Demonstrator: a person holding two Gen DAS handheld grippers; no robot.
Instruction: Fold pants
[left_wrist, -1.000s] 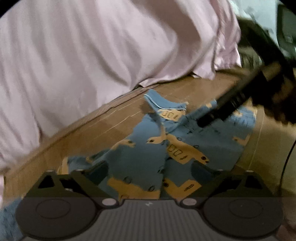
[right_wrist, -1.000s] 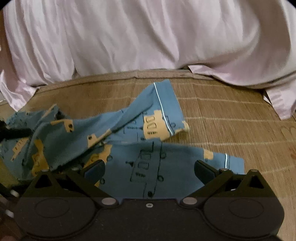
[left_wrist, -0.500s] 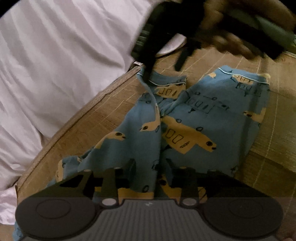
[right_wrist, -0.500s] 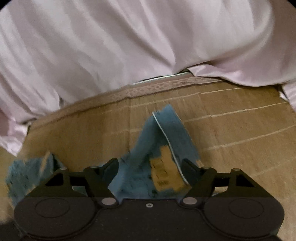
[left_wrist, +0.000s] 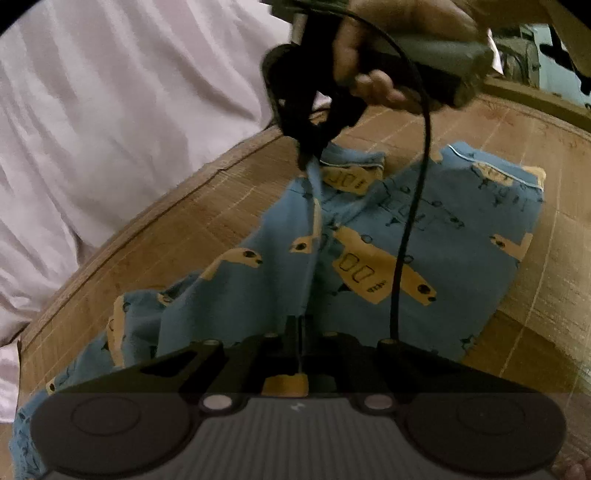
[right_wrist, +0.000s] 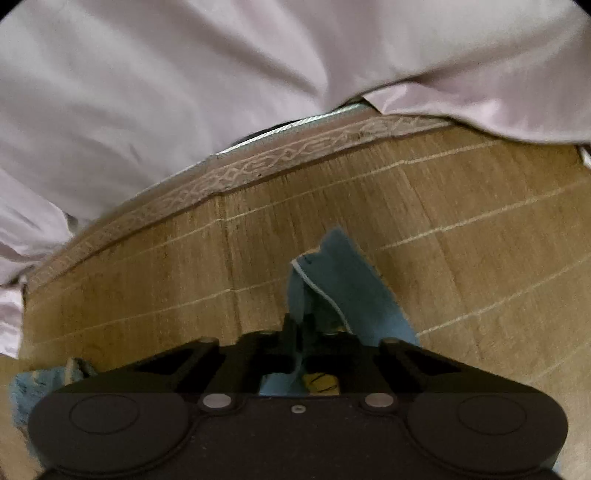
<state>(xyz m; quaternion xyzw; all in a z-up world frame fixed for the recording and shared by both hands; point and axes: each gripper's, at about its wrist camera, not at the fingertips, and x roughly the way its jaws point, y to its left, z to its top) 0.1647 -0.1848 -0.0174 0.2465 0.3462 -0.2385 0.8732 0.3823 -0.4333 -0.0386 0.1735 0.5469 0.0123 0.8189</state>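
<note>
A pale pink sheet fills the far side, draping over the far edge of a woven bamboo mat with a patterned border strip; the mat carries everything else. The blue pants, printed with yellow vehicles, lie rumpled across the mat's middle; the left gripper has its jaws closed on the near end, and the right gripper, held by a hand, pinches 1 white-piped hem, lifting it; a black cable hangs between them.
</note>
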